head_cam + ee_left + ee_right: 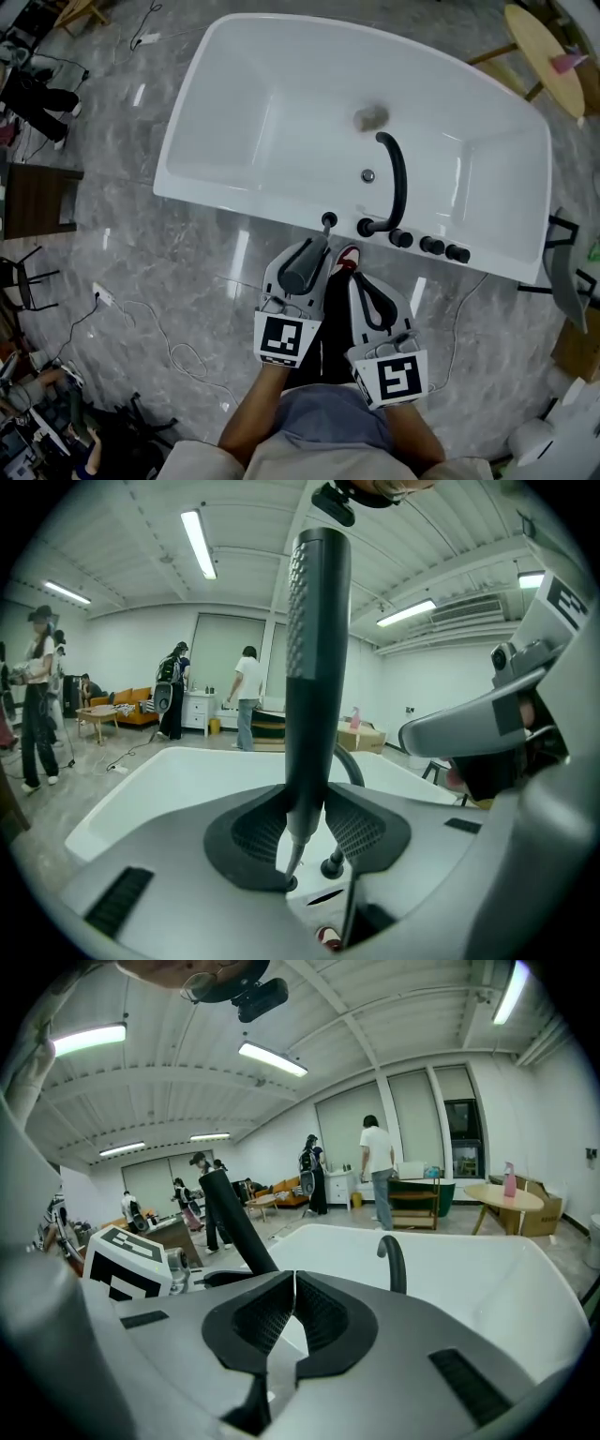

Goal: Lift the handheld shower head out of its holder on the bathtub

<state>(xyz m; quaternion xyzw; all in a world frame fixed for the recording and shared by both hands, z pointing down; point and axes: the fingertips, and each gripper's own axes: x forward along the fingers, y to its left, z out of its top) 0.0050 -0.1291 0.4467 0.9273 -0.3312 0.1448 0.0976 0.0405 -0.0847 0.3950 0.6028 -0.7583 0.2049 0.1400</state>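
A white oval acrylic bathtub (234,84) stands on grey marble floor (141,272); a black curved spout (397,178) rises from its near rim; the left gripper (307,822) is clamped on the dark grey cylindrical handheld shower head (317,667), held upright just beside the rim, its narrow lower end pointing at the small black holder (328,221); the right gripper (293,1288) hangs alongside, jaws pressed together on nothing.

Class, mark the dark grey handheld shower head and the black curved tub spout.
dark grey handheld shower head (317,667): left gripper view, mid-handle.
black curved tub spout (401,183): head view, arch.
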